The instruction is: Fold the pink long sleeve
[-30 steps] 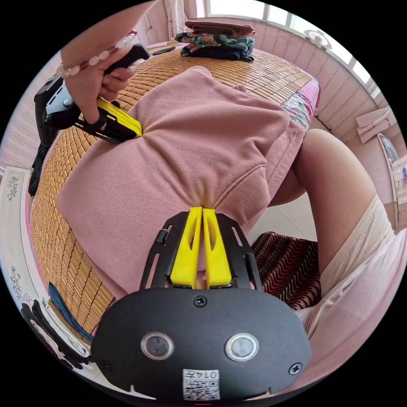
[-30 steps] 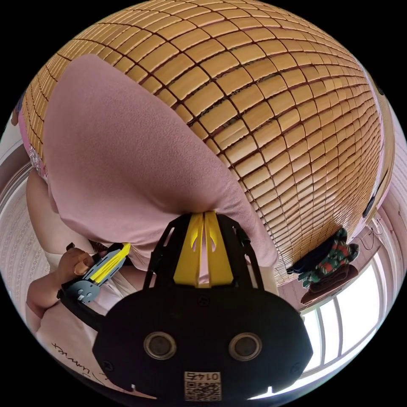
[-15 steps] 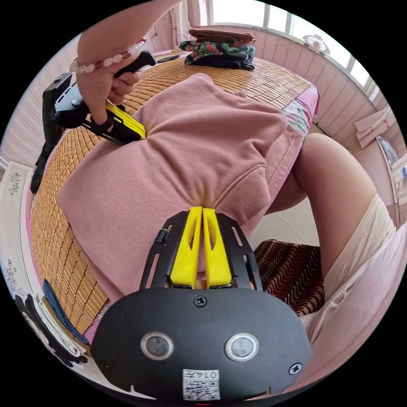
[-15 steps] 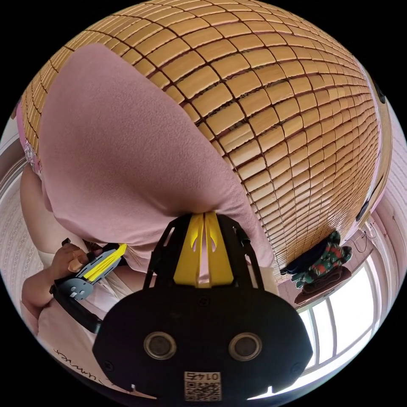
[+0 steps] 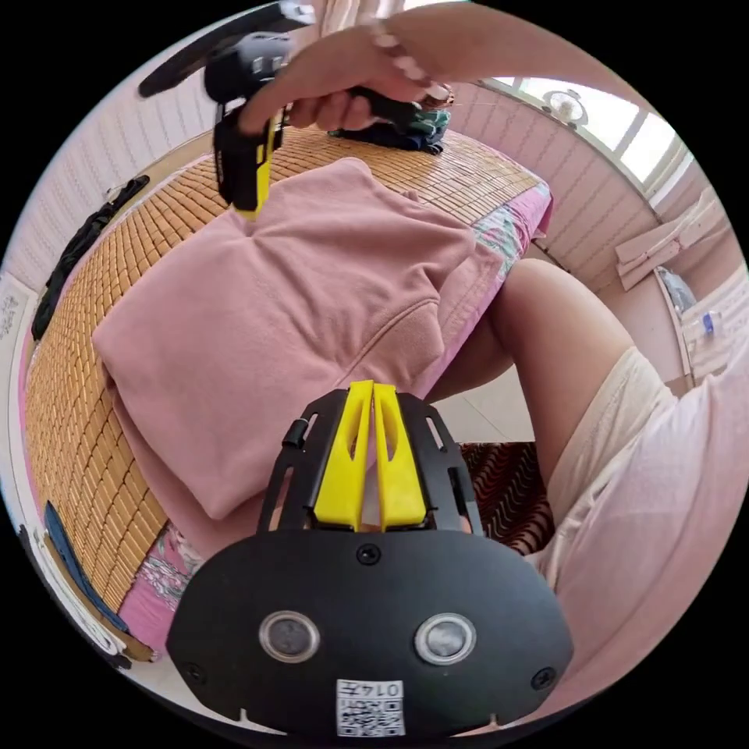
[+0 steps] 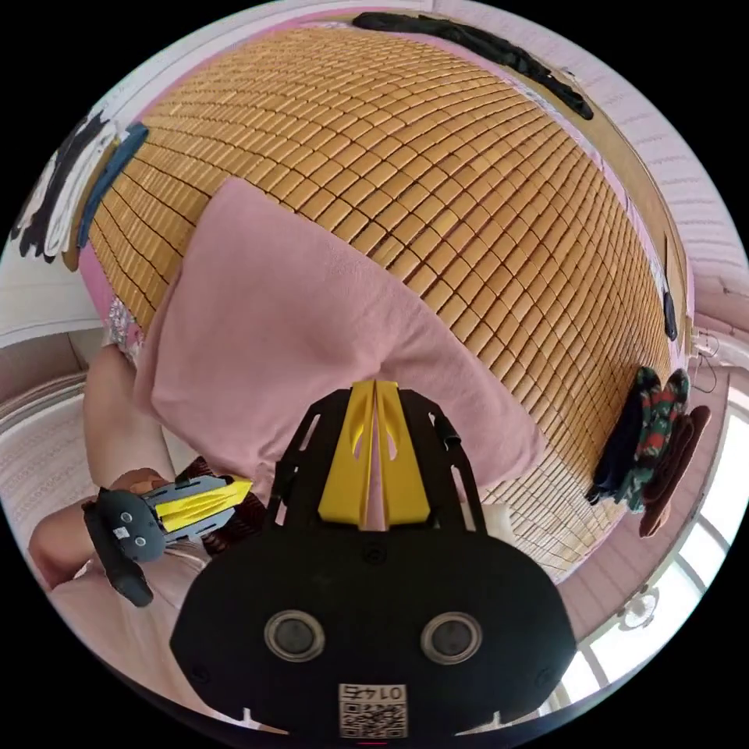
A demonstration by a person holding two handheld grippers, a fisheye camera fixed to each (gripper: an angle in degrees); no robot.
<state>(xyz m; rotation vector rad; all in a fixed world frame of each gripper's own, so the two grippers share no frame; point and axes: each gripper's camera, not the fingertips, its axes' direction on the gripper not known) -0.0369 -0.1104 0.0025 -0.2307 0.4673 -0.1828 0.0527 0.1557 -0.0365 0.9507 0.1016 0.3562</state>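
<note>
Bamboo mat [image 6: 484, 195] under folded pink long sleeve [image 5: 296, 312]

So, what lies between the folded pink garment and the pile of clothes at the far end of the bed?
In the right gripper view, bare bamboo mat lies between the pink long sleeve and the clothes pile; nothing rests on that stretch.

The pink long sleeve [image 5: 273, 312] is a soft, matt, fleecy-looking cloth with a slightly napped surface and stitched seams, and it lies on a bamboo mat [image 6: 468, 195] of small, smooth, honey-coloured tiles with a faint sheen. The left gripper [image 5: 371, 390] and the right gripper [image 6: 374, 388] each have smooth yellow plastic jaws set in a matt black frame with small metal screws. The folded clothes [image 6: 655, 445] at the mat's edge look like patterned cloth.
</note>
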